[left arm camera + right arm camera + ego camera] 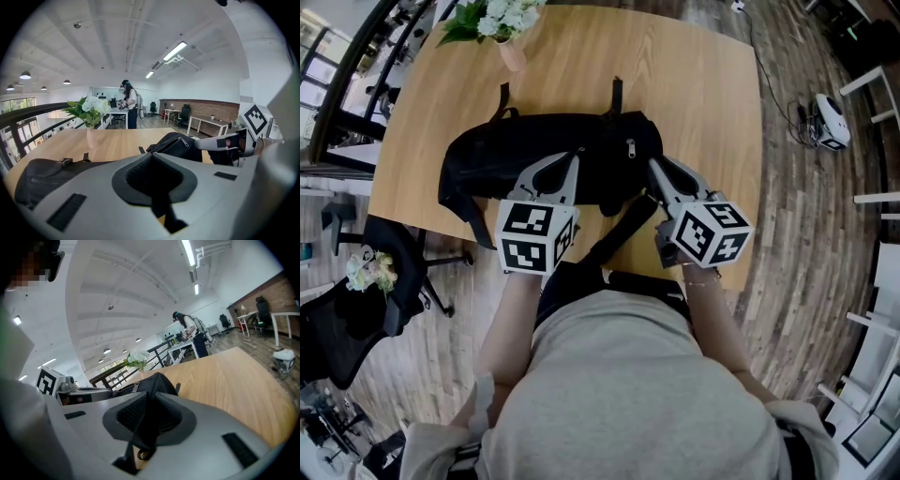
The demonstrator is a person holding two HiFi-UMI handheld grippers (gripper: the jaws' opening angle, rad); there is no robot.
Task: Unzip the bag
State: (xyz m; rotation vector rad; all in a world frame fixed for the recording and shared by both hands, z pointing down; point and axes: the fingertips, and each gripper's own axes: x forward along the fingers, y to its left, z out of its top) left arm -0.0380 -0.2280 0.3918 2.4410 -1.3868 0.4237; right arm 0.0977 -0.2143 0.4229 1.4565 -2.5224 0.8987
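Head view: black fabric bag [534, 150] is lying lengthwise across the middle of the light wooden table [703, 84], two strap ends sticking out at its 12 o'clock side, one wide strap [619, 234] trailing off the table edge at 6 o'clock

Left gripper [577, 157] is coming in from the bag's 6 o'clock, tips sitting on the top of the bag near its middle. In the left gripper view its jaws [151, 153] are pressing fully together; I can't tell whether anything is caught between the tips

Right gripper [653, 166] is sitting at the bag's 4 o'clock end. In the right gripper view [147, 394] its jaws are pinching a raised fold of the bag [157, 380], with a small strap loop hanging under the jaws

Small metal zipper pull [630, 147] is showing on the bag, at 10 o'clock just beside the right gripper's tips

Pale vase of white flowers [508, 42] is standing at 12 o'clock of the bag, well apart from it
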